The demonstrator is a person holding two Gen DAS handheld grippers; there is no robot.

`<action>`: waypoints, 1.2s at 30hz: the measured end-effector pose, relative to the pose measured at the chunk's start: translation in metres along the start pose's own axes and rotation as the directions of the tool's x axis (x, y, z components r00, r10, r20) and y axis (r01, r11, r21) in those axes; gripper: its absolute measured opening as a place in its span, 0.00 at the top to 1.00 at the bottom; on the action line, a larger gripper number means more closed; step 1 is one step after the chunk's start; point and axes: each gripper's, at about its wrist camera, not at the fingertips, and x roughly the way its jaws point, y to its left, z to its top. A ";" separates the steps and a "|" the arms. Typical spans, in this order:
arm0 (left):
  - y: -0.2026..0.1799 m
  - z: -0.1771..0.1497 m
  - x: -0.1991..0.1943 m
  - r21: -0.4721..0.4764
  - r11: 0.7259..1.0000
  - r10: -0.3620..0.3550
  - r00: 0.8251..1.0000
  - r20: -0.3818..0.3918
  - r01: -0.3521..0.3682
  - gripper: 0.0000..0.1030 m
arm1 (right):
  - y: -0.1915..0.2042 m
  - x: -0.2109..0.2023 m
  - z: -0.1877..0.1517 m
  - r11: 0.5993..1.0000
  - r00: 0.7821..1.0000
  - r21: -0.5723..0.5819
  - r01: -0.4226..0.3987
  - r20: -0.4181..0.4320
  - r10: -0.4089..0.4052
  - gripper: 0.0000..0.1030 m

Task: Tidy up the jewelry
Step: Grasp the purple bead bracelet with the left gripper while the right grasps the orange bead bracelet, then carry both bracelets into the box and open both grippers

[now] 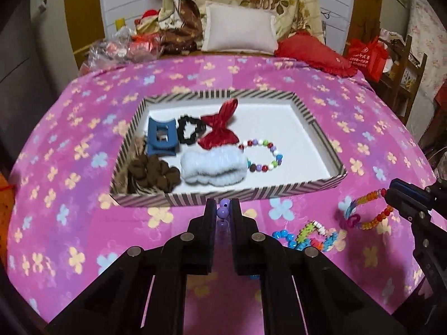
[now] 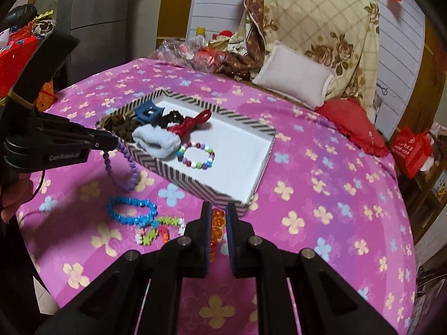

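My left gripper (image 1: 224,209) is shut on a purple bead bracelet (image 1: 223,211), held just in front of the striped box (image 1: 251,194); in the right wrist view the bracelet (image 2: 127,171) hangs from that gripper (image 2: 116,142) by the box's near corner. My right gripper (image 2: 218,217) is shut on an orange bead bracelet (image 2: 216,224); it also shows in the left wrist view (image 1: 371,209). The box (image 2: 195,180) holds a multicoloured bead bracelet (image 1: 262,155), a blue claw clip (image 1: 162,136), a black scrunchie (image 1: 191,129), a red bow (image 1: 220,128), a pale blue headband (image 1: 213,167) and a brown scrunchie (image 1: 153,173).
A blue bead bracelet (image 2: 131,209) and a small multicoloured bead piece (image 2: 159,230) lie on the pink flowered bedspread (image 2: 321,184) in front of the box. A white pillow (image 1: 239,29), a red cushion (image 1: 310,51) and bags stand at the far edge.
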 end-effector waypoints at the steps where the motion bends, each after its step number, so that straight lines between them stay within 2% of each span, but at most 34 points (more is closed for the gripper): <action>1: 0.000 0.002 -0.004 0.002 1.000 0.002 1.000 0.007 -0.002 0.92 | 0.000 -0.001 0.002 1.000 1.000 0.001 0.000 0.004 0.000 0.91; 11: -0.001 0.022 -0.020 0.026 0.999 0.019 0.999 0.043 -0.020 0.92 | -0.010 -0.008 0.027 1.000 0.999 0.023 -0.010 0.049 0.009 0.91; 19: -0.010 0.048 -0.015 0.053 0.998 0.028 0.998 0.056 -0.031 0.92 | -0.020 0.006 0.050 0.998 0.997 0.048 -0.032 0.066 0.029 0.91; 30: -0.026 0.101 0.032 0.016 1.000 -0.004 1.000 0.005 0.003 0.92 | -0.028 0.052 0.067 0.984 0.990 0.120 -0.134 0.050 0.129 0.91; 35: -0.035 0.122 0.061 -0.007 0.997 -0.071 0.997 -0.026 0.071 0.92 | -0.039 0.087 0.064 0.971 0.985 0.165 -0.171 0.009 0.172 0.91; 36: -0.036 0.125 0.071 -0.013 0.997 -0.082 0.996 -0.036 0.081 0.88 | -0.042 0.098 0.062 0.970 0.985 0.176 -0.168 -0.008 0.172 0.91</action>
